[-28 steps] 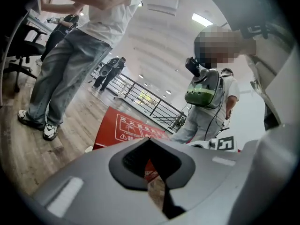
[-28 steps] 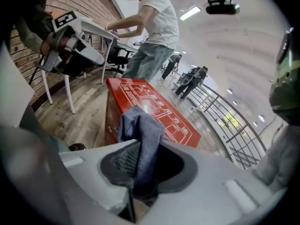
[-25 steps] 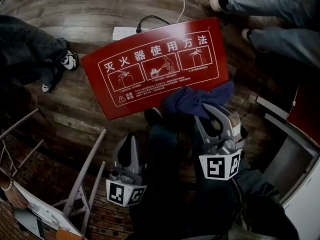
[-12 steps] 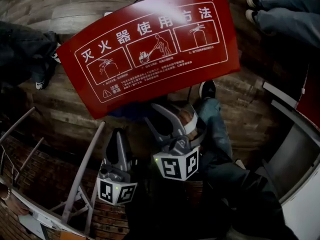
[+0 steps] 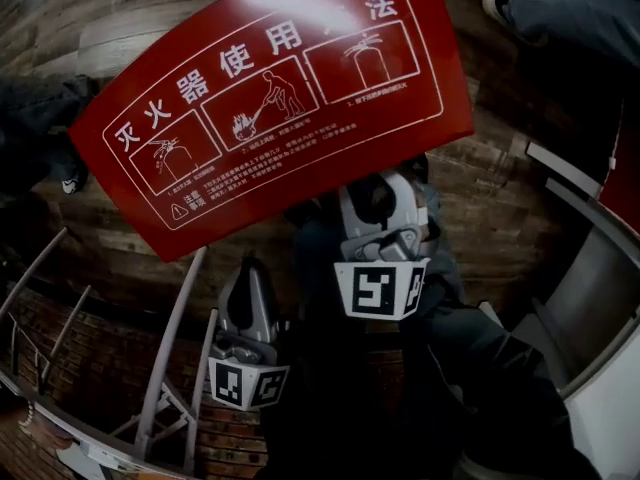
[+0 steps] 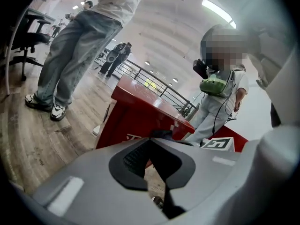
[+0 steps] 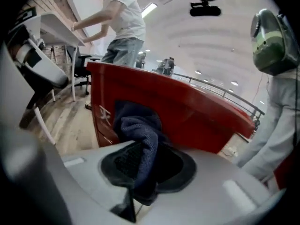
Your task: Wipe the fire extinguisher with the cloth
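Big lettering: the sloped top of the red fire extinguisher box (image 5: 270, 98) carried white characters, 灭火器使用方法; glare washed out part of 方.
Pictures: three white-outlined panels sat under the lettering, showing an extinguisher, a figure aiming at flames and another extinguisher.
Small print: a warning triangle (image 5: 178, 209) and several lines of white text ran below the panels, too small for me to read.
Side writing: in the right gripper view a white mark showed on the box's red side (image 7: 105, 114), only partly visible.
Marker cubes: each gripper bore a cube with black-and-white square patterns, no words.
Where the box was: it stood on the wood floor (image 5: 120, 18) just ahead of both grippers.
Right gripper (image 5: 378, 196): its jaws were clamped on a dark blue cloth (image 7: 140, 135), which bunched up out of the pads and hung below them.
Cloth and box: the bunched cloth sat right at the box's red side wall; I could not tell whether it pressed on it.
Left gripper (image 5: 250, 273): its jaws were drawn together with nothing between them, and it stood short of the box, pointed at its lower edge.
Between the two: the left gripper was lower and nearer the person, beside a grey metal frame (image 5: 170, 348).
Bystanders: a person in jeans and trainers (image 6: 75, 46) stood beyond the box, another in pale clothes (image 6: 218, 97) to its right.
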`<state>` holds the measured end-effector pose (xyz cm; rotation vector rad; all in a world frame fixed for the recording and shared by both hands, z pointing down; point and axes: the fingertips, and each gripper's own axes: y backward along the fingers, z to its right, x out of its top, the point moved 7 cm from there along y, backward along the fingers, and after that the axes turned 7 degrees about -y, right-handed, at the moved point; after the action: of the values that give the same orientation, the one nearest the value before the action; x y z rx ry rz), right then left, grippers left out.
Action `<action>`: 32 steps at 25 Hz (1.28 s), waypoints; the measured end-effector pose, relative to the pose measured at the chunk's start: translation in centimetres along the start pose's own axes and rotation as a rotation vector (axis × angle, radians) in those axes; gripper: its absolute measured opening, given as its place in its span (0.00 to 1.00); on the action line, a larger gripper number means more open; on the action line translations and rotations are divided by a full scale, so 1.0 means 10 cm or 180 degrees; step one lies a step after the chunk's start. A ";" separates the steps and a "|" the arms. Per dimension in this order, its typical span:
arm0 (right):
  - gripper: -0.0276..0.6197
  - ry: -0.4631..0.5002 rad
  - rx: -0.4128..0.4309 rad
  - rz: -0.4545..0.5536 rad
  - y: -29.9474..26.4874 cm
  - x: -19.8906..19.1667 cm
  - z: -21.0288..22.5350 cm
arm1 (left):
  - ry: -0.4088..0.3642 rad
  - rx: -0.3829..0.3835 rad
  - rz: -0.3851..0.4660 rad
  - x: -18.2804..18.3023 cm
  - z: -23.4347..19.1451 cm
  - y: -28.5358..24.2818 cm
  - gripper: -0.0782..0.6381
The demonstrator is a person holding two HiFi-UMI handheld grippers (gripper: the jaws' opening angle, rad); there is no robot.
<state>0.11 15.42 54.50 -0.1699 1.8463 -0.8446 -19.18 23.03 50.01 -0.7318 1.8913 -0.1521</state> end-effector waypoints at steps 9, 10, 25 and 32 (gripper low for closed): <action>0.16 0.0496 0.0736 0.0499 -0.01 0.25 -0.63 | -0.0132 -0.0063 0.0105 -0.03 -0.25 -0.32 0.10; 0.16 0.0478 0.0634 0.0434 0.00 0.16 -0.47 | -0.0151 -0.0071 0.0118 -0.01 -0.25 -0.34 0.10; 0.16 0.0292 0.0721 0.0278 -0.34 0.04 -0.81 | -0.0229 0.0147 0.0052 -0.36 -0.37 -0.24 0.10; 0.16 0.0298 0.0632 0.0108 -0.52 -0.32 -0.70 | -0.0144 0.0220 0.0003 -0.50 -0.52 -0.08 0.10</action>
<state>-5.91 16.39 61.55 0.0266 1.8334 -1.0206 -22.06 23.99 56.64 -0.6822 1.8344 -0.1979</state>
